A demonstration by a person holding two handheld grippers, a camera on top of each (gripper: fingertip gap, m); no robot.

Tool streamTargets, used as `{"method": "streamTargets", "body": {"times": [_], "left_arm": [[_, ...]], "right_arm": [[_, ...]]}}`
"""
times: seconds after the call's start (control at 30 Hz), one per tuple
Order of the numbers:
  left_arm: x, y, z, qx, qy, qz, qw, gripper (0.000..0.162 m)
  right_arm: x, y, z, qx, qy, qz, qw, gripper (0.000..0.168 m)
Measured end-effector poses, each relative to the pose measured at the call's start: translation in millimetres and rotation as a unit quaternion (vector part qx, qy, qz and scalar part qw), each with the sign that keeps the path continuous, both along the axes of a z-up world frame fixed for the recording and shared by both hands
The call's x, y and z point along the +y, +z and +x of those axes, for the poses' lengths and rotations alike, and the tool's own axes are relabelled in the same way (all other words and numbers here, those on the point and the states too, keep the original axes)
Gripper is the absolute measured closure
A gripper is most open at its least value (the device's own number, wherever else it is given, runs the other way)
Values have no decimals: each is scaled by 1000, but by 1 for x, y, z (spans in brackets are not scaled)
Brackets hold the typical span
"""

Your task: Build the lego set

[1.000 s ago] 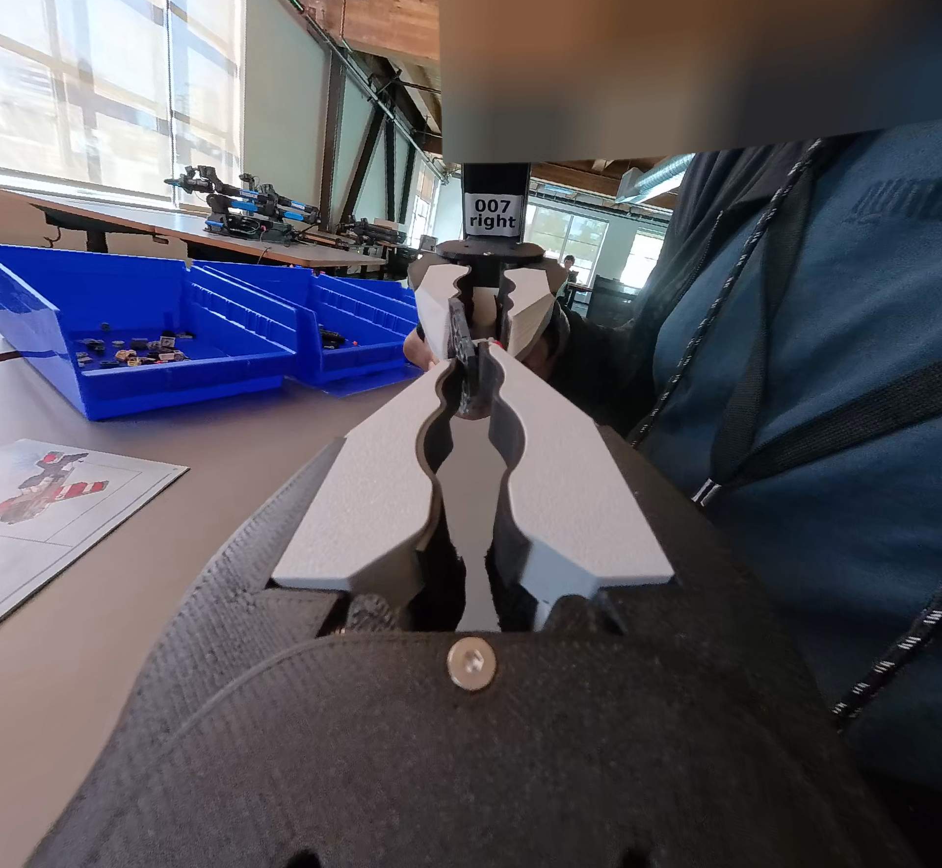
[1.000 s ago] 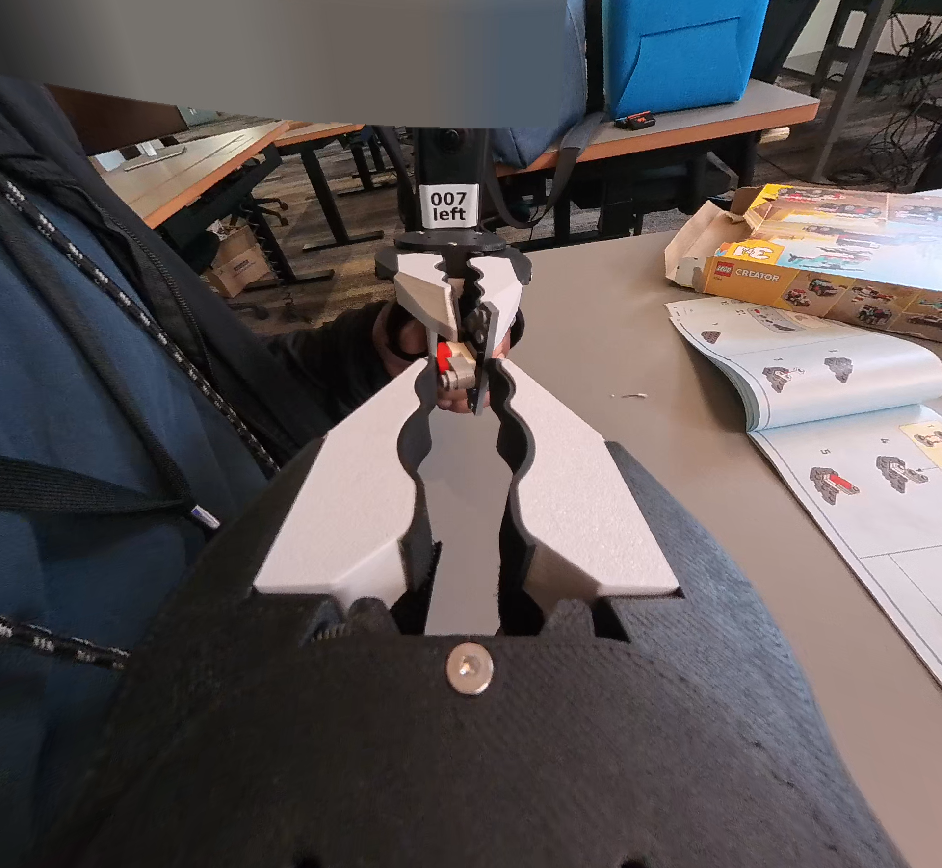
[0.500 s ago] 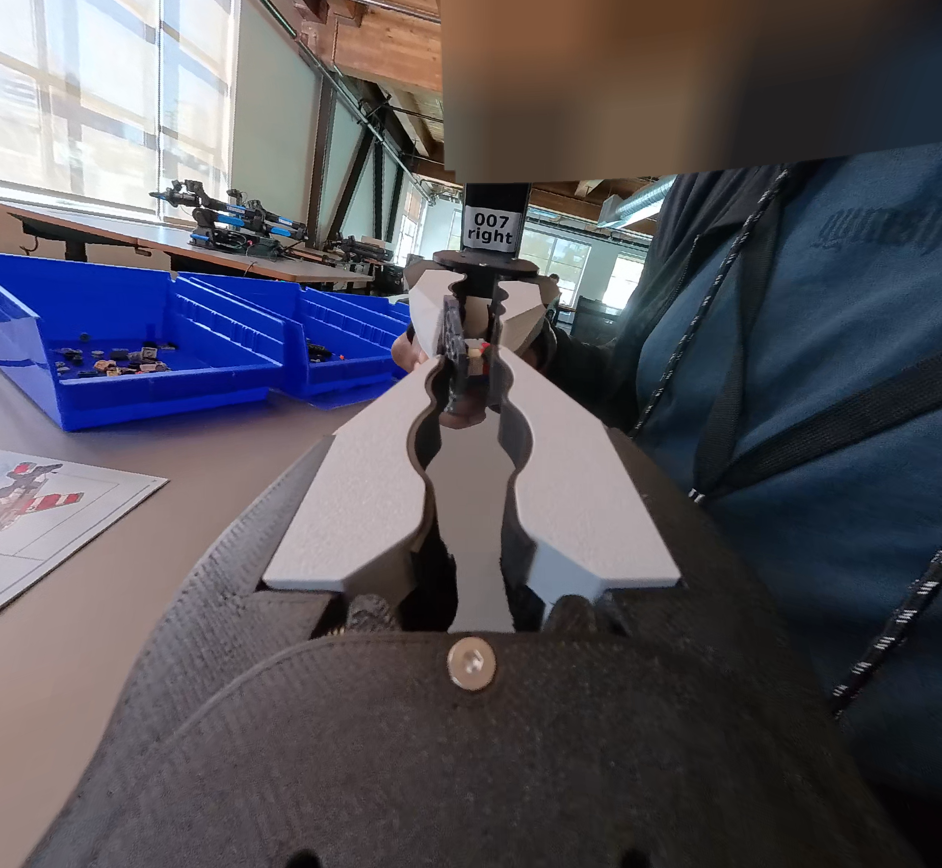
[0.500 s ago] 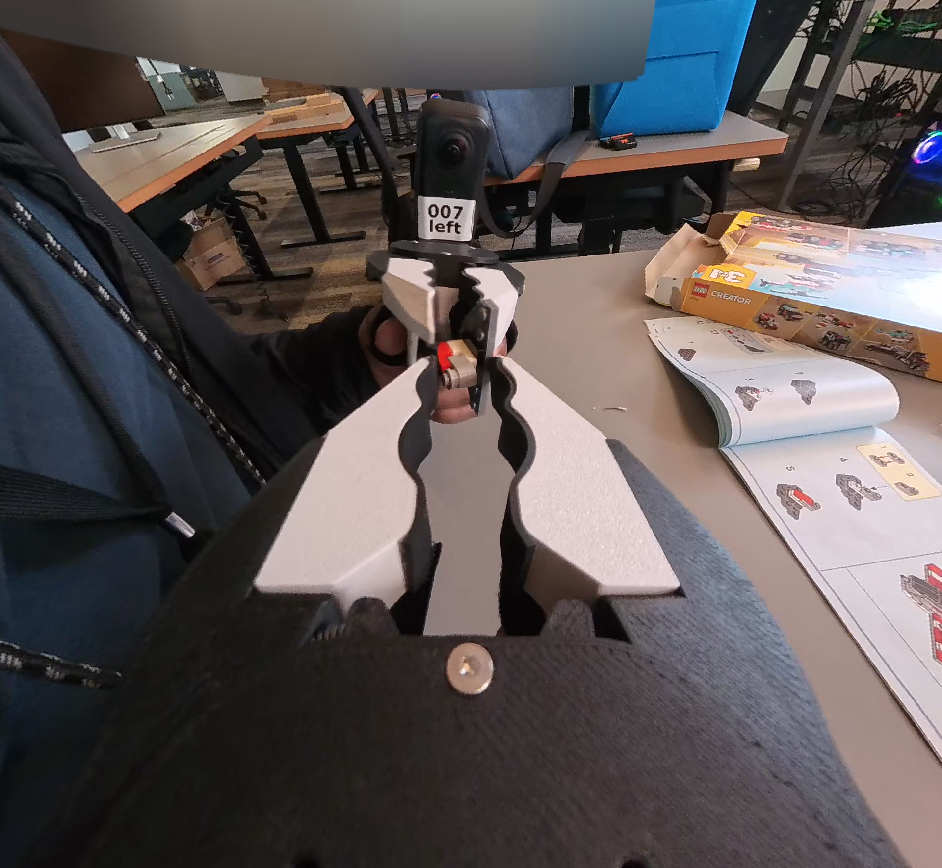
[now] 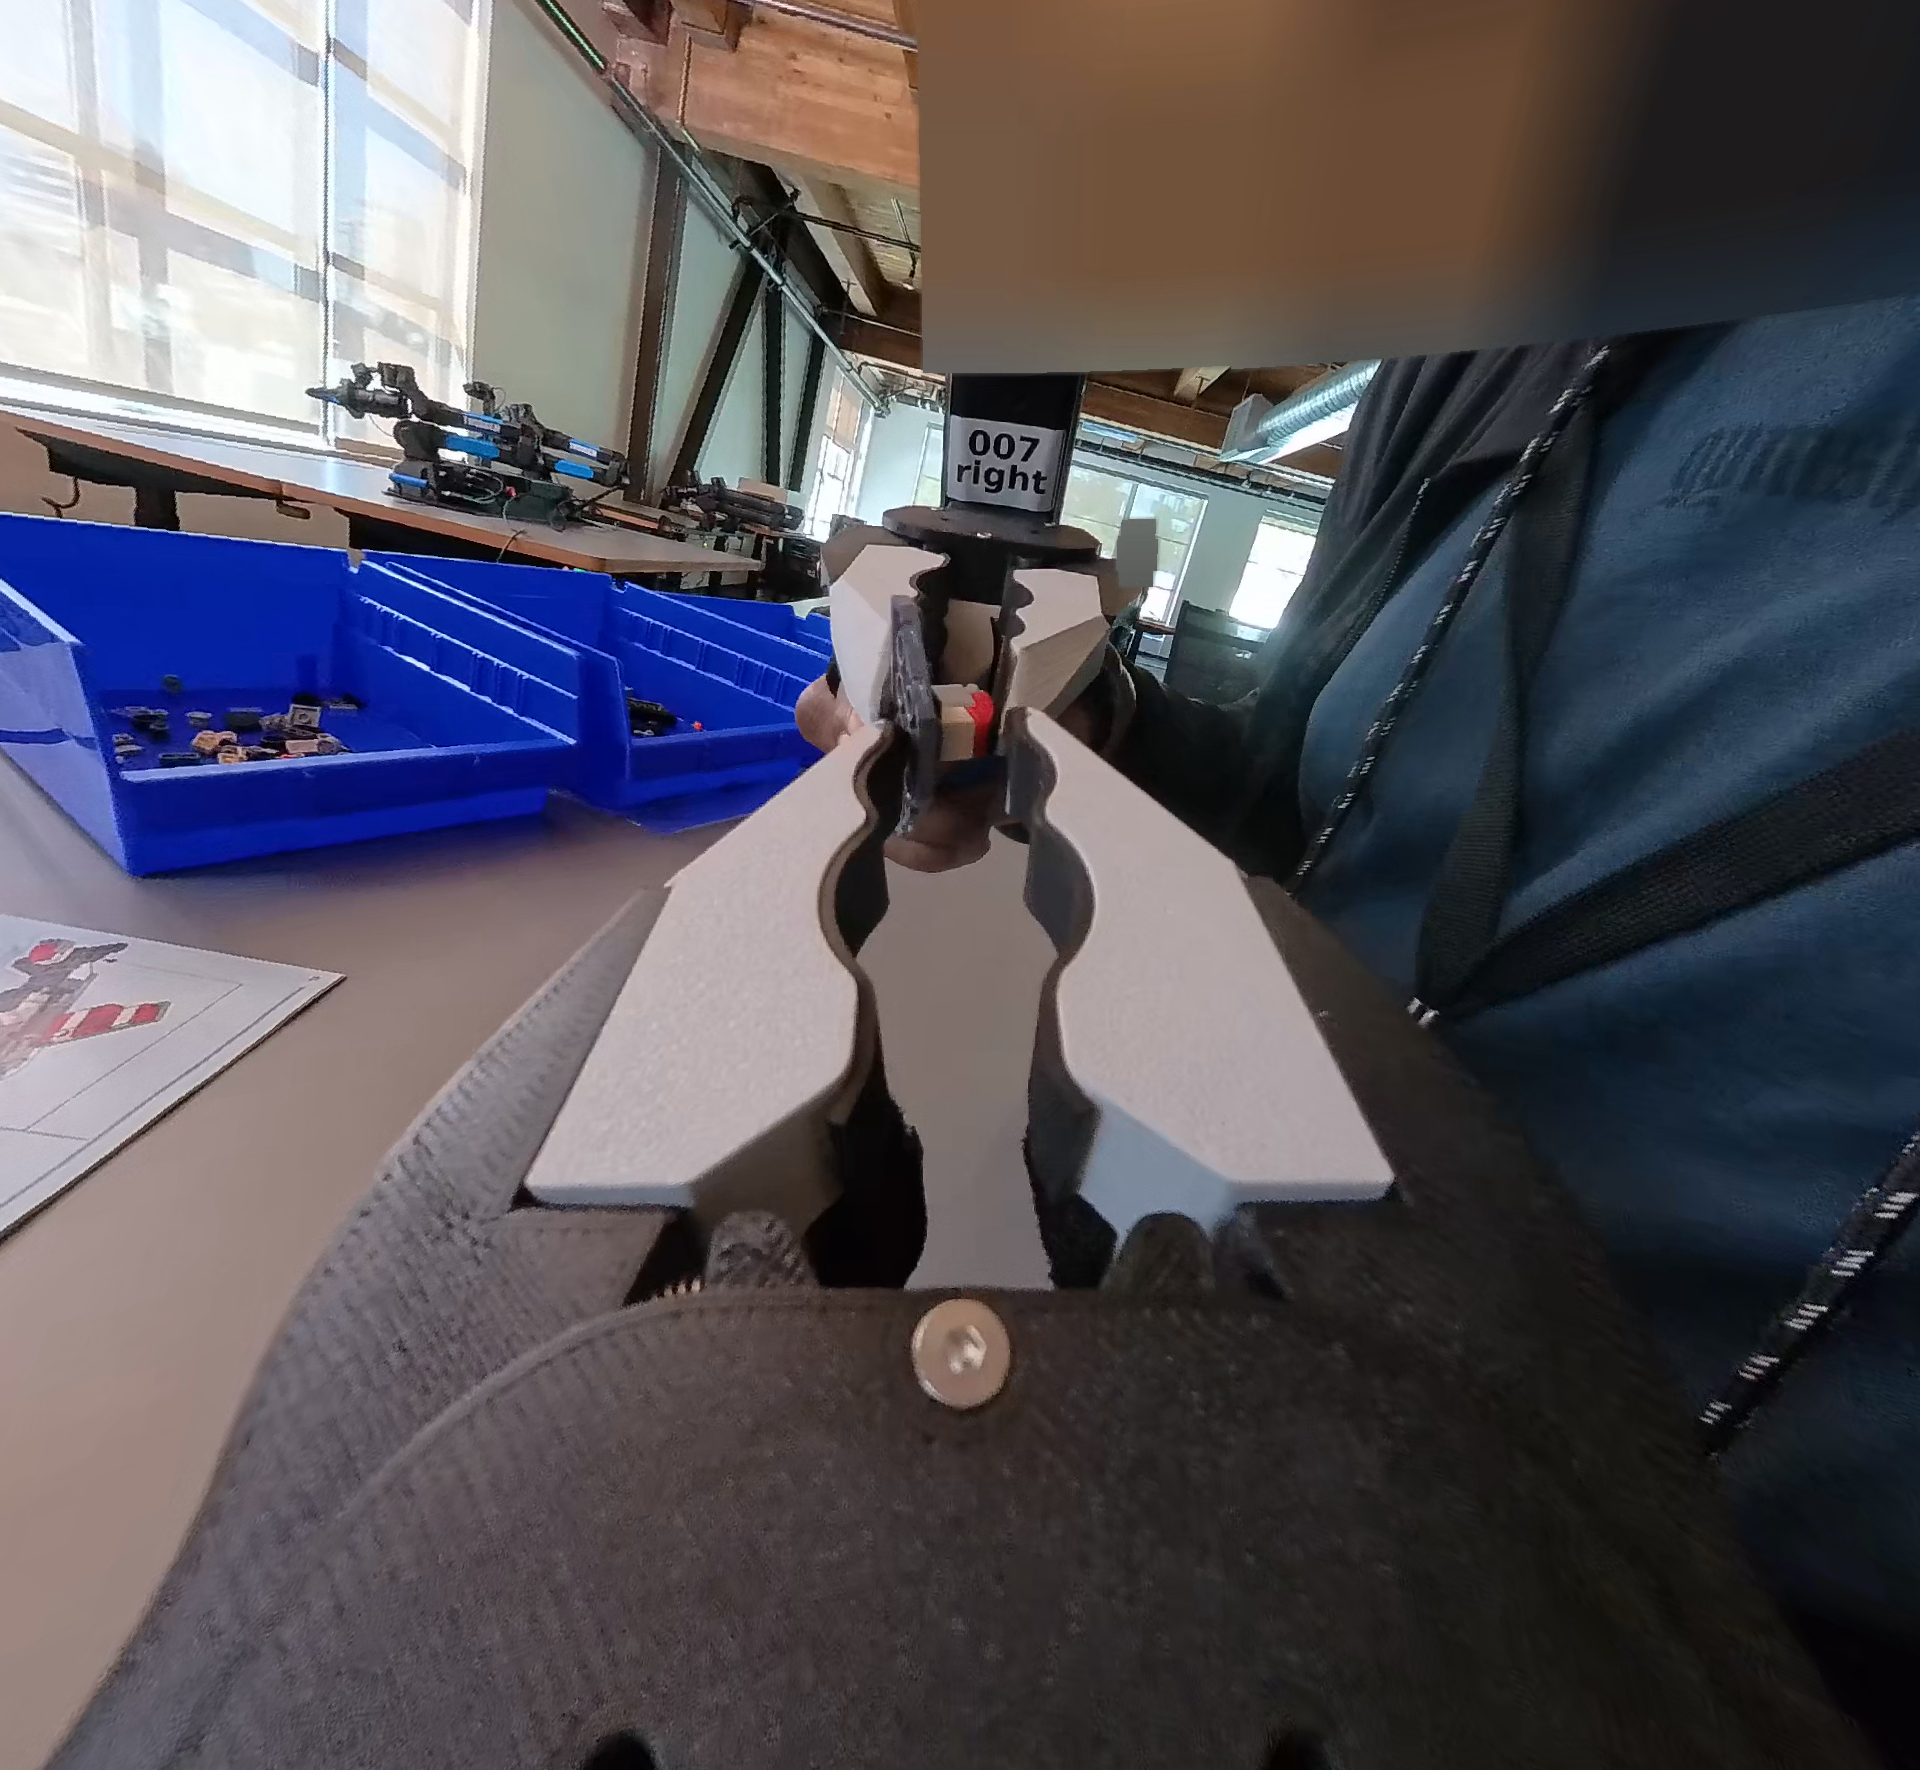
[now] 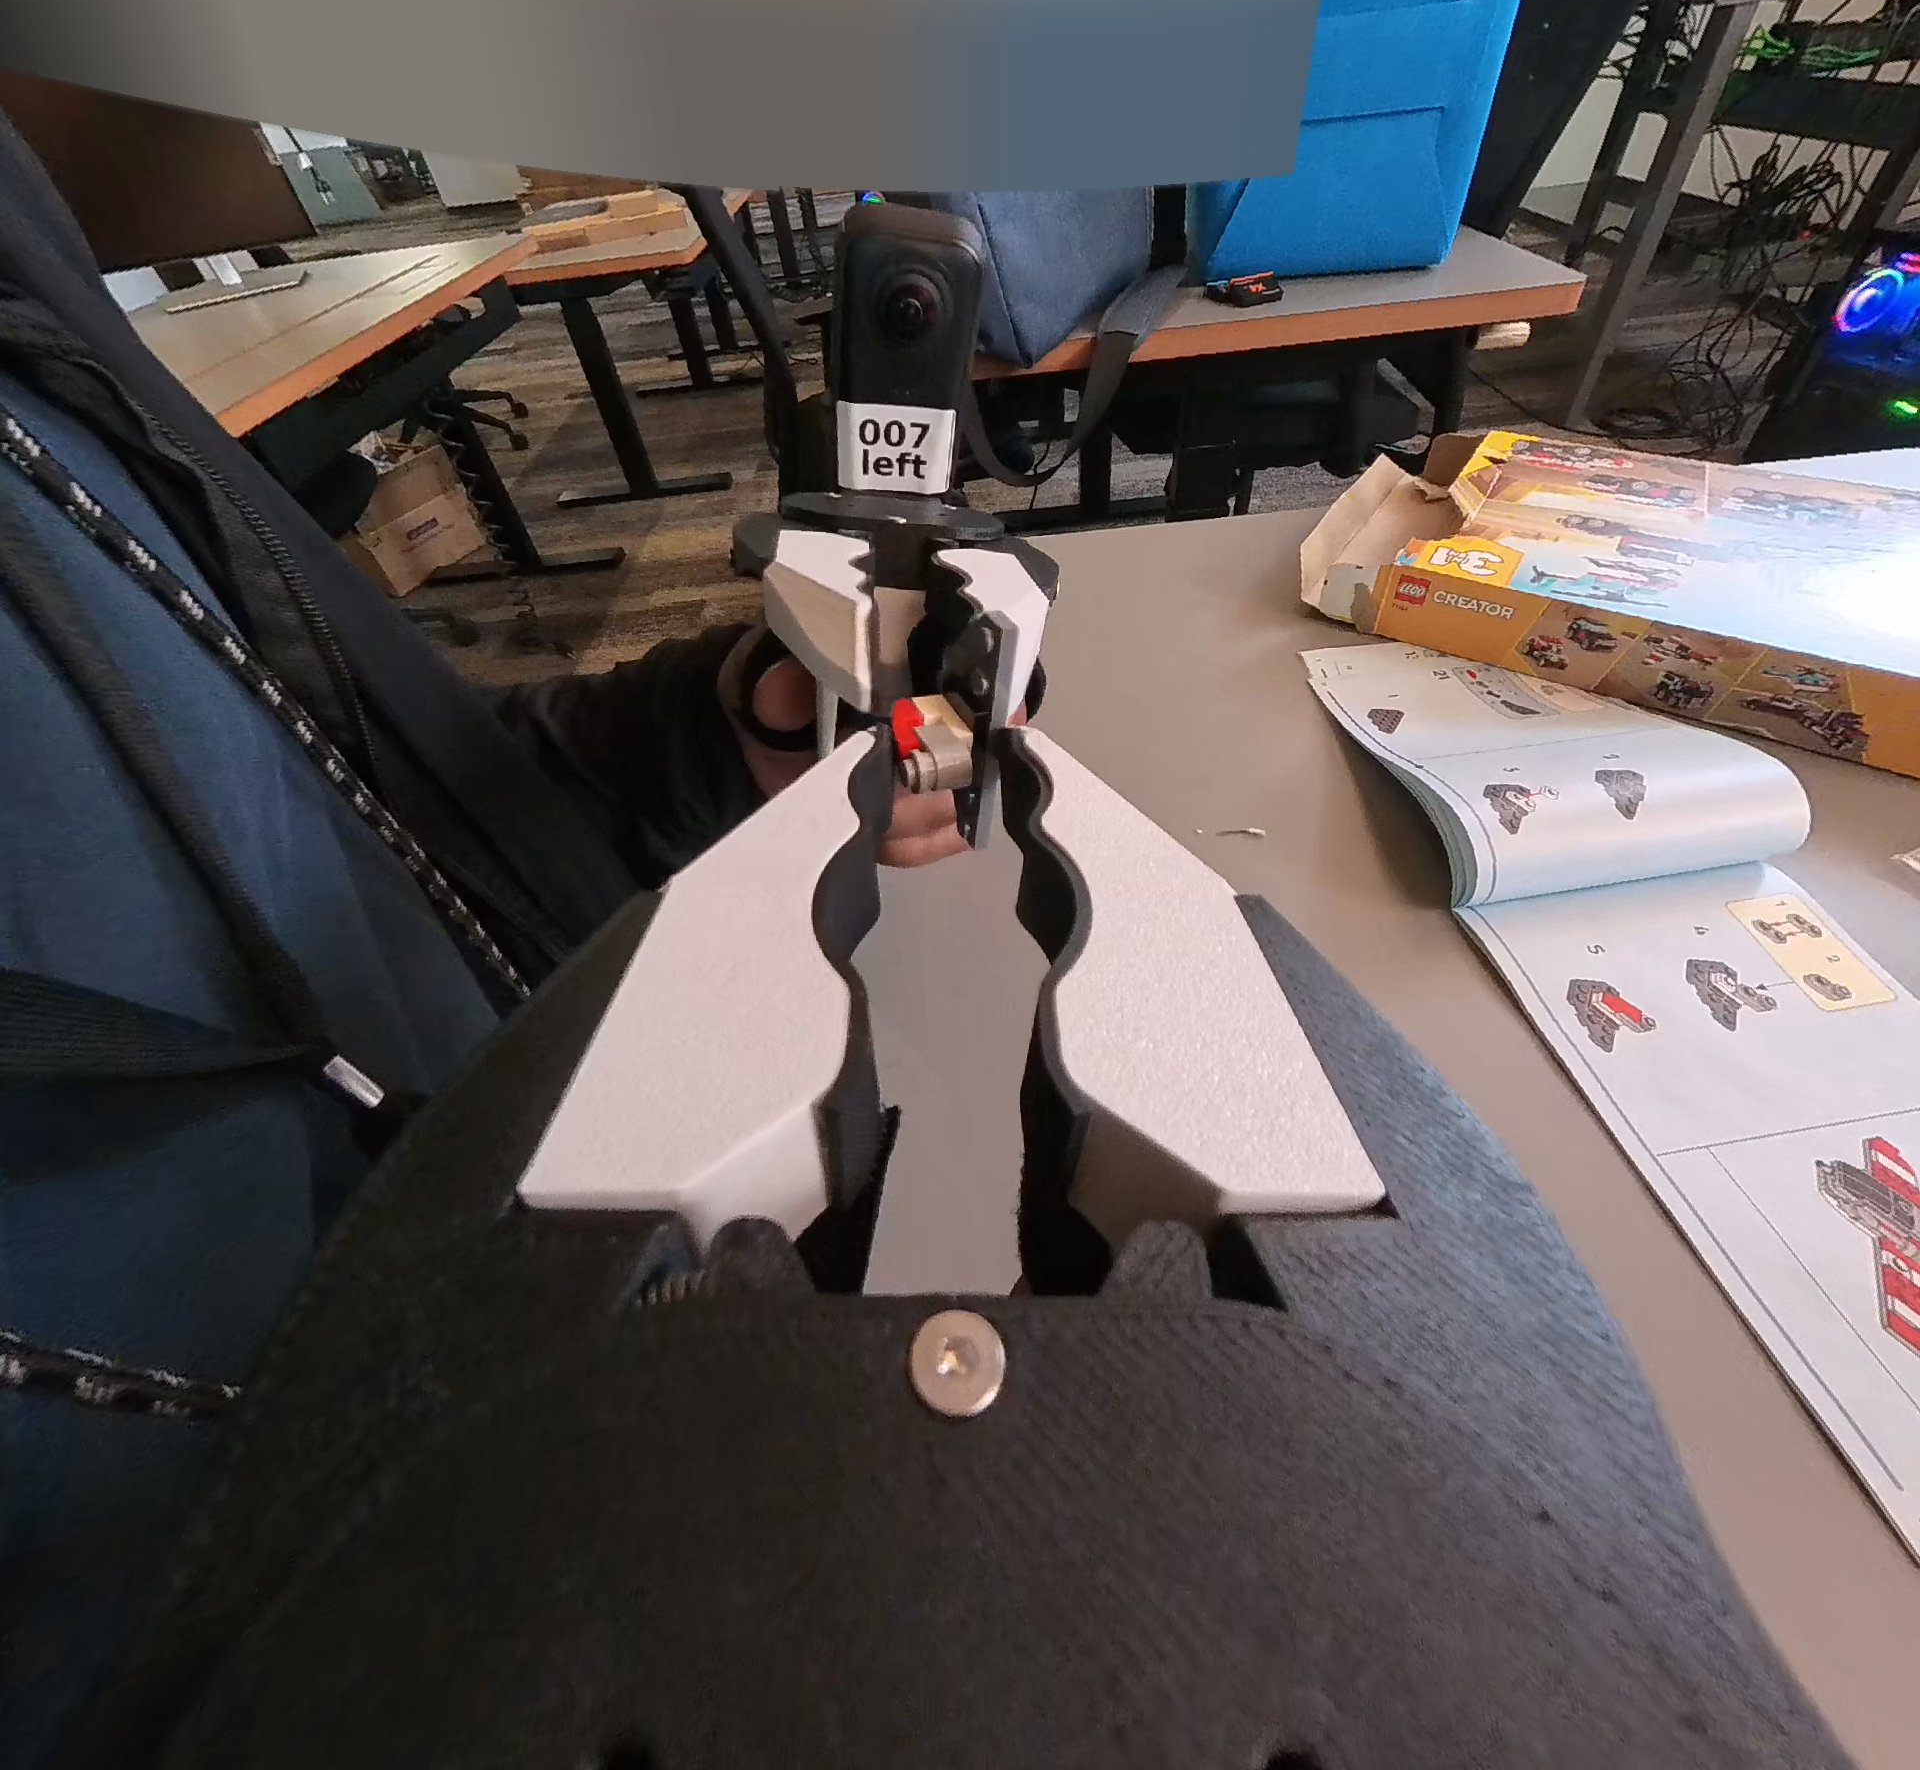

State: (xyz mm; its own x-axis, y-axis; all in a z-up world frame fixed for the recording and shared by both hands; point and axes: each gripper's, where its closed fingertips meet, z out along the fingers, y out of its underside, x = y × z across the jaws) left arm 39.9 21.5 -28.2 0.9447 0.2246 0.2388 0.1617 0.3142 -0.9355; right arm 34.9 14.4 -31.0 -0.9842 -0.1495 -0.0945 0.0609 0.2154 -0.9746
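Note:
A small lego assembly [image 6: 951, 718], a black plate with tan, red and grey pieces on it, hangs above the table between my two grippers, which face each other tip to tip. My right gripper [image 6: 940, 764] is shut on it, one finger on the plate and one on the red and grey pieces. My left gripper [image 5: 954, 759] has its jaws apart around the same assembly [image 5: 961, 718]; in the right wrist view, the left gripper [image 6: 914, 723] shows a gap between one finger and the red piece. The right gripper [image 5: 951, 707] is also in the left wrist view.
Two blue bins [image 5: 343, 806] [image 5: 707, 770] stand on the grey table [image 6: 1195, 681], the nearer one with several loose pieces [image 5: 229, 733]. An instruction sheet [image 5: 125, 1045], an open booklet [image 6: 1662, 941] and the lego box [image 6: 1662, 557] lie nearby. A person's torso is close beside both grippers. Less than 4 cm separates the two grippers' tips.
My left gripper's jaws have widened from a tight pinch on the plate. The right gripper stays shut on the assembly. Both grippers have tilted a little.

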Motion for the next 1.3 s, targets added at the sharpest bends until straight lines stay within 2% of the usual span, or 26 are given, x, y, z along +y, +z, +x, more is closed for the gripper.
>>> {"method": "streamTargets", "body": {"times": [0.6,1.2,1.3], "left_arm": [[2,-2,3,12,-8,-10,1000,145],[4,-6,-1,-18,-12,-6,1000,145],[-1,-3,-1,-15,-7,3,1000,150]], "right_arm": [[1,1,7,3,14,0,1000,147],[5,-5,1,-7,6,16,1000,147],[6,-4,1,-2,9,18,1000,147]]}}
